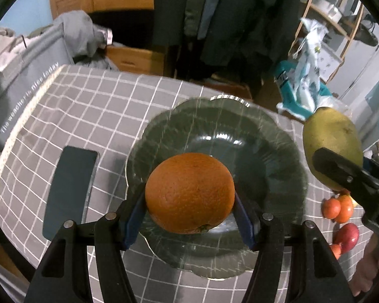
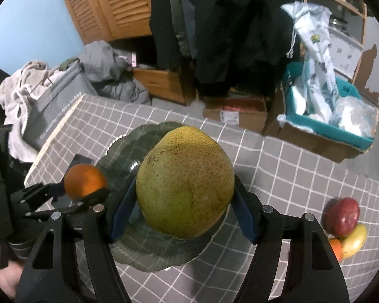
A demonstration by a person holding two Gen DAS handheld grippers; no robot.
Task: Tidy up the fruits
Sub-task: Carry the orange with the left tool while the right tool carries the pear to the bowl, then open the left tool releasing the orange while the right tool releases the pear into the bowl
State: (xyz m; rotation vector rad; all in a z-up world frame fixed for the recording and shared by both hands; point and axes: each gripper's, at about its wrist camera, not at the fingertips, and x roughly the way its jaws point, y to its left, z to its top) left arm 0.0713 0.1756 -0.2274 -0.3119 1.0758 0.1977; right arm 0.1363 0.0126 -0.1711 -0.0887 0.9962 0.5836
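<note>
Over the glass plate (image 1: pixel 278 156), w/ both grippers angled steeply down, two fruits are held. Left gripper (image 1: pixel 190 217) has its blue pads clamped on the orange's (image 1: pixel 189 192) sides; the orange is roundish, stem end facing down toward the camera, hanging just above the plate's near half. Right gripper (image 2: pixel 184 209) grips the pear (image 2: pixel 185 181) across its wide belly, long axis tilted up and away, narrow end toward the far rim. Pear skin is yellow-green w/ brown speckles; orange peel is dimpled. Plate is dark, clear, scalloped-edged, on a grey cloth (image 1: pixel 93 106) w/ white grid lines. Small red and yellow fruits (image 2: pixel 345 223) lie on the cloth to the right, well apart from the plate.
</note>
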